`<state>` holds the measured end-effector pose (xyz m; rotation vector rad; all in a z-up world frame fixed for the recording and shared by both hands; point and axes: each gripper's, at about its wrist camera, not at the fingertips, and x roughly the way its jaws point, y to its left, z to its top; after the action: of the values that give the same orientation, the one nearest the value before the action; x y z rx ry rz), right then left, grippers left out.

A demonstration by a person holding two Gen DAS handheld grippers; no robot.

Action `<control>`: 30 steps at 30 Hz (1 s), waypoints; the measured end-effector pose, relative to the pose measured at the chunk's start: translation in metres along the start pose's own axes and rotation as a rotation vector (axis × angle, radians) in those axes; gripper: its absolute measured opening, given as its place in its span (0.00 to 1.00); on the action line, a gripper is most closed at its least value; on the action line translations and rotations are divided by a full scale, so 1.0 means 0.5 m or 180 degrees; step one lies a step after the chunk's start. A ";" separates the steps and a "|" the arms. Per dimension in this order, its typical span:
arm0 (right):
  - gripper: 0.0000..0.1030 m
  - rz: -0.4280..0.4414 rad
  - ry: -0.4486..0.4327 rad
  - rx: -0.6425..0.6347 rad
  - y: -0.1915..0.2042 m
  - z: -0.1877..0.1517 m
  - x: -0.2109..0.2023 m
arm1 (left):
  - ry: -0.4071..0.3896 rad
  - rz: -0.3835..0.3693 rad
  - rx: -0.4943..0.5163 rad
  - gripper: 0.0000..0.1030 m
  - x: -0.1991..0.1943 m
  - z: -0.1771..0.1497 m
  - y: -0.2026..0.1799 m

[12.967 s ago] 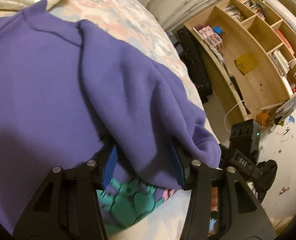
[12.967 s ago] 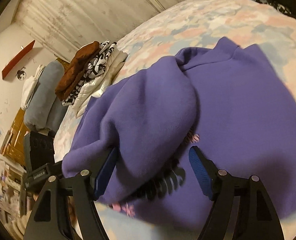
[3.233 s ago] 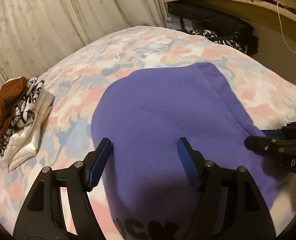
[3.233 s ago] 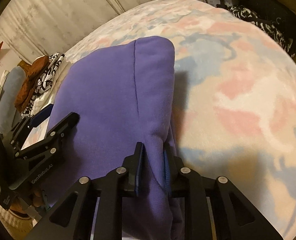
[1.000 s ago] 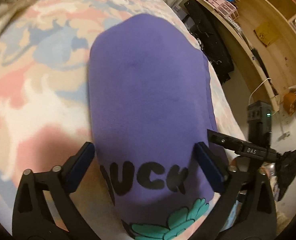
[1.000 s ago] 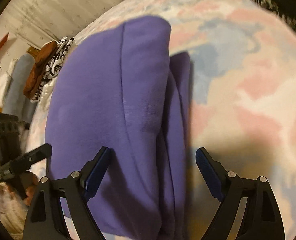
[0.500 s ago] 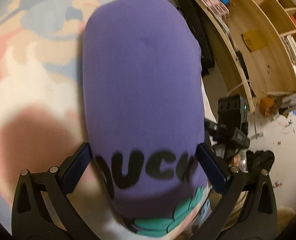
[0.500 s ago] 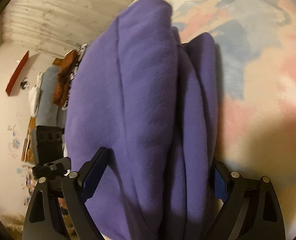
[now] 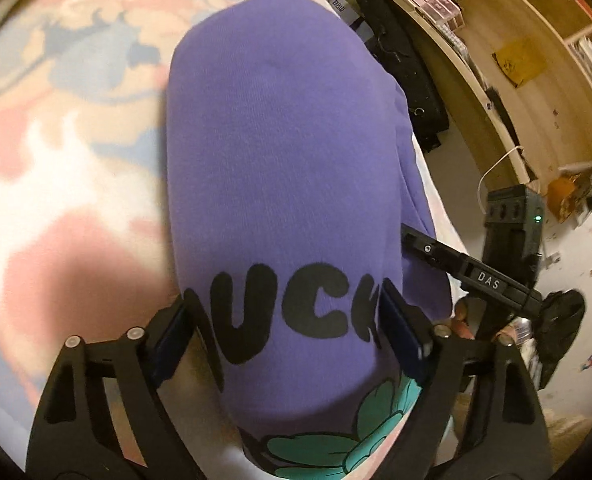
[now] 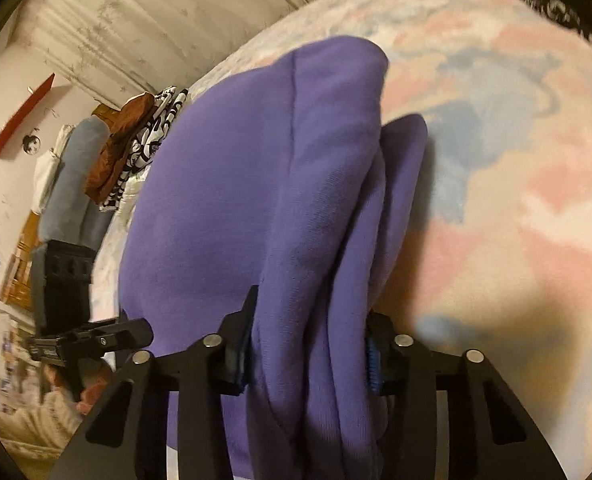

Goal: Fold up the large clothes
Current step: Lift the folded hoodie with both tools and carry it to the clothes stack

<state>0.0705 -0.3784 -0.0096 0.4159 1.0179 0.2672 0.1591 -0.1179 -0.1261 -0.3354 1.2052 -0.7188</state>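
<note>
Purple sweatshirt [image 9: 279, 168]: folded bundle, black lettering + teal print up, on bed [image 9: 55, 160] w/ pastel patchwork cover.
Left gripper [image 9: 287, 316]: jaws just closing, pads against bundle's near end.
Right gripper [image 10: 308, 348]: jaws just closing, clamped on stacked side folds.
Surrounds: clothes pile [image 10: 135, 148] (brown, b/w print) at far bed edge; wooden shelving [image 9: 516, 60], black case [image 9: 404, 64] beside bed; curtain [image 10: 155, 20] behind.

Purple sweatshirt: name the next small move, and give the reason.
Probably lift the folded purple sweatshirt clear of the bed. Both claws have just been closing on its near end: the right claw pinches the stacked layers, the left claw squeezes the printed end.
</note>
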 end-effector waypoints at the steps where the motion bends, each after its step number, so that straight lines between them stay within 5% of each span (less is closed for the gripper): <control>1: 0.38 -0.0062 -0.0028 -0.0027 0.016 -0.006 -0.006 | -0.0028 0.0053 0.0050 0.79 -0.009 -0.001 -0.013; 18: 0.35 0.0220 -0.0255 0.0021 0.273 -0.179 -0.071 | -0.0477 0.0472 0.0202 0.79 -0.295 -0.099 -0.094; 26: 0.36 0.0347 -0.0329 -0.0340 0.499 -0.161 -0.059 | -0.0803 0.0433 0.0015 0.79 -0.493 -0.137 -0.020; 30: 0.35 0.0446 -0.0436 -0.0538 0.615 -0.106 -0.045 | -0.1034 0.0469 -0.0012 0.79 -0.603 -0.090 0.019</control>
<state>0.0061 -0.1027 0.1229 0.3475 0.8261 0.4413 0.0677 0.0953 0.0720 -0.3477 0.9123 -0.5114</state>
